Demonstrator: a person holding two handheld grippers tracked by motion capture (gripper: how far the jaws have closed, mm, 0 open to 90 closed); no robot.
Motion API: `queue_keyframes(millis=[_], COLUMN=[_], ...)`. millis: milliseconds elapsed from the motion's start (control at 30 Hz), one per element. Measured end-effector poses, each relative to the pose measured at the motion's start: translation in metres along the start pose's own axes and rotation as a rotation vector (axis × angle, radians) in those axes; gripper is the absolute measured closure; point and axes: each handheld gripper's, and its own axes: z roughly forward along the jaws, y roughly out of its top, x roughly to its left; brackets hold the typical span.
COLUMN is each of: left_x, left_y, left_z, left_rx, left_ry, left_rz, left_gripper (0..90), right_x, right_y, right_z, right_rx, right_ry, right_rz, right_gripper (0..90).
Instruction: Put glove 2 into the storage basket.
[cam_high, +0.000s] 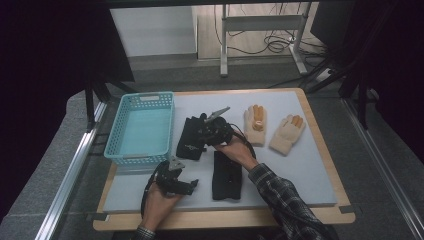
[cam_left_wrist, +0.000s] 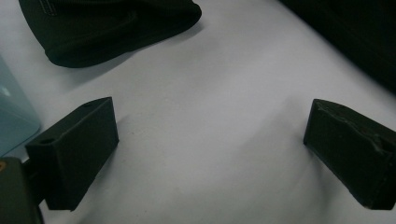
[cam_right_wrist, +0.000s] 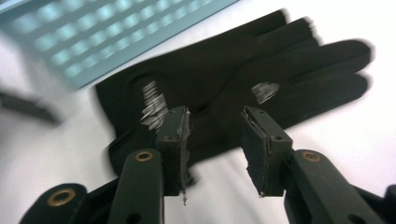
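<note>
Black fabric glove (cam_right_wrist: 243, 74), one of a pair, lying flat on the grey bench (cam_high: 310, 165) just beside the turquoise basket (cam_high: 141, 131), fingers pointing away from the person.

Handling: judged soft, limp and very light; it will fold and sag when lifted, will not slip much against the pads, and is not fragile.

Hold: best pinched at the cuff or across the palm edge, where a fold of cloth can be gathered; a flat grip risks scraping only the bench.

Right gripper (cam_right_wrist: 215, 140): poised low over the glove's cuff end, jaws apart, nothing between them.

Left gripper (cam_left_wrist: 210, 149): resting on bare bench near the front, jaws wide apart, empty.

Also present: second black glove (cam_high: 226, 175) close by the right forearm; two cream gloves (cam_high: 272, 129) with orange fingertips further right.
</note>
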Motion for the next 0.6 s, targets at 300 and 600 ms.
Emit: queue_keyframes(millis=[300, 600], left_x=[0.000, 0.000], left_y=[0.000, 0.000], left_z=[0.000, 0.000], left_rx=[-0.004, -0.004], left_ry=[-0.001, -0.001], left_rz=[-0.005, -0.005], left_gripper=[3.4, 3.4], right_x=[-0.011, -0.009], right_y=[0.018, 0.022], right_z=[0.046, 0.065], right_rx=[-0.016, 0.019], right_ry=[-0.045, -0.058], right_rz=[0.028, 0.028], right_gripper=[35.0, 66.2])
